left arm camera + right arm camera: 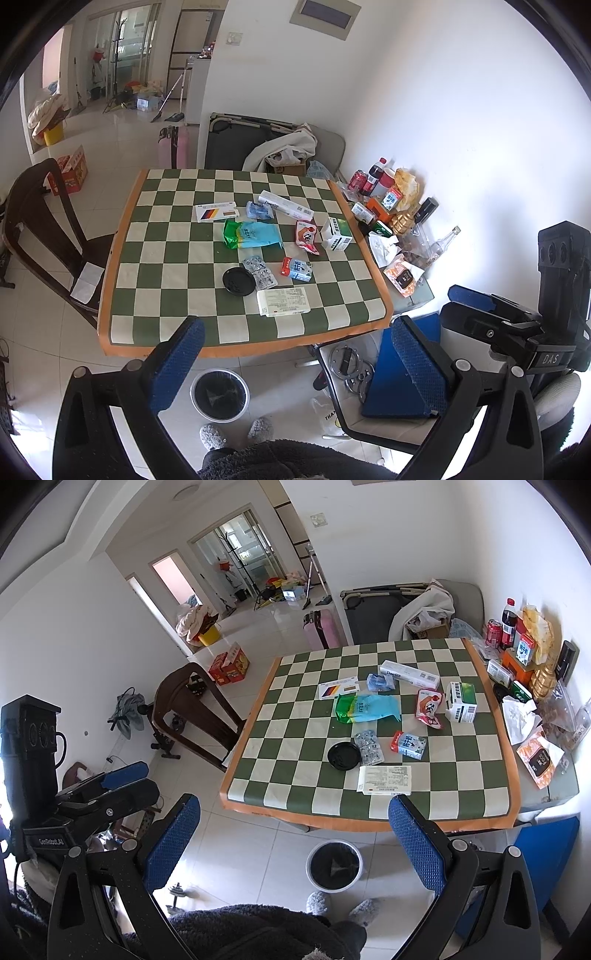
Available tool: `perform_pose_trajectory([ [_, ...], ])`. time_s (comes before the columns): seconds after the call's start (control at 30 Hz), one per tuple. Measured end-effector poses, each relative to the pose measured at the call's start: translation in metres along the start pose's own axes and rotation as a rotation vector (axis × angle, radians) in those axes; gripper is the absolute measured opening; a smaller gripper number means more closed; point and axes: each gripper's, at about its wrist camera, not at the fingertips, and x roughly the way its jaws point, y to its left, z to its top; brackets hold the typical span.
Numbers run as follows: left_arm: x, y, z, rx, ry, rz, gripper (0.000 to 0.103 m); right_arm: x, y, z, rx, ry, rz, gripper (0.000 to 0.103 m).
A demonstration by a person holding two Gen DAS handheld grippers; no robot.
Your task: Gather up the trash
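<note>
A green-and-white checkered table [166,266] [465,797] holds scattered trash: a white flat box [283,301] [385,780], a black round lid [239,281] [344,756], blister packs [260,271], a small milk carton [297,268] [409,744], a green-blue pouch [251,235] [365,708], a red snack packet [306,236], a green-white carton [337,234] [461,701]. A white bin with a black liner [219,394] [334,865] stands on the floor at the table's near edge. My left gripper [295,365] and my right gripper [293,843] are open and empty, held high before the table.
A dark wooden chair [40,225] [195,712] stands left of the table. A side table [413,291] with bottles, cans and boxes stands at the right by the wall. A blue panel [399,376] and metal parts lie on the floor at the right. My slippers [236,432] are beside the bin.
</note>
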Motion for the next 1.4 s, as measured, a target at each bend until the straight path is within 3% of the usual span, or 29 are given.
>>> perform_pose_trajectory([
  [1.4, -0.001, 0.0, -0.001, 0.002, -0.007, -0.002, 0.103, 0.004, 0.004, 0.003, -0.009, -0.005, 0.004, 0.103],
])
